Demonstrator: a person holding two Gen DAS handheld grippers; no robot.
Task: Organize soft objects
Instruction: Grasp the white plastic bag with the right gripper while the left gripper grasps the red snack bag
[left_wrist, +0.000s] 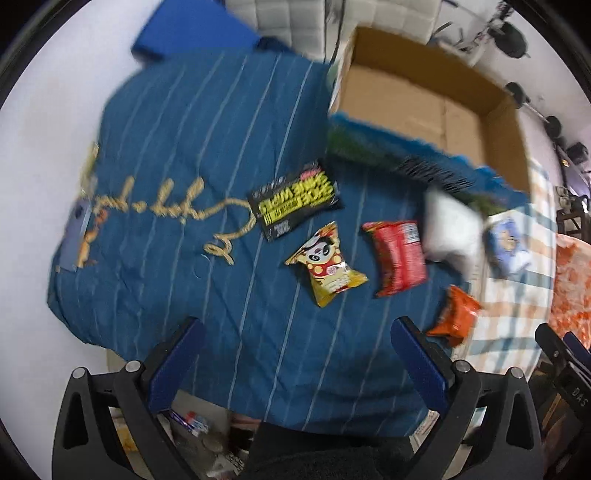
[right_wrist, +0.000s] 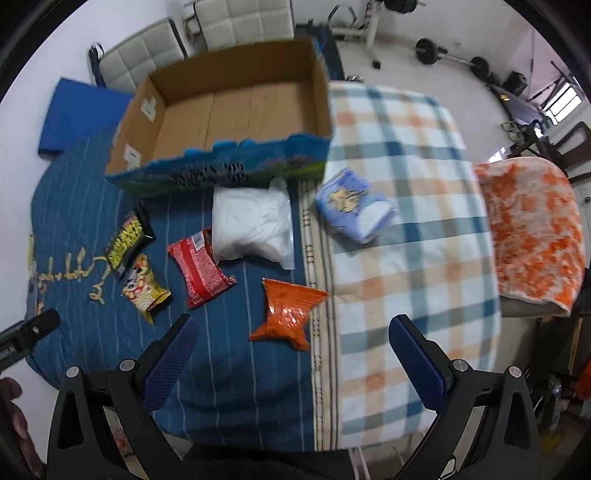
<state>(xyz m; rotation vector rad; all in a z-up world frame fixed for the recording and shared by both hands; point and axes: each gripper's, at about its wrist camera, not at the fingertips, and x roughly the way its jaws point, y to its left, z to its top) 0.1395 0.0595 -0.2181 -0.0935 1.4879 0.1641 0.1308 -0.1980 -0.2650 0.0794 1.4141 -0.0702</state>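
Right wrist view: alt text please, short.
Open right hand-held gripper hovers over a blue striped blanket strewn with snack packets and a white pillow, with an empty cardboard box behind and a plaid blanket alongside.

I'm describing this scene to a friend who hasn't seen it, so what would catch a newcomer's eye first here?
Probably the large open cardboard box, apparently empty, at the far side of the dark blue striped blanket. In front of it lie scattered soft packets: a plump white plastic bag, a red snack packet, a bright orange crinkly packet and a yellow panda-print packet. Both grippers, left and right, hover open.
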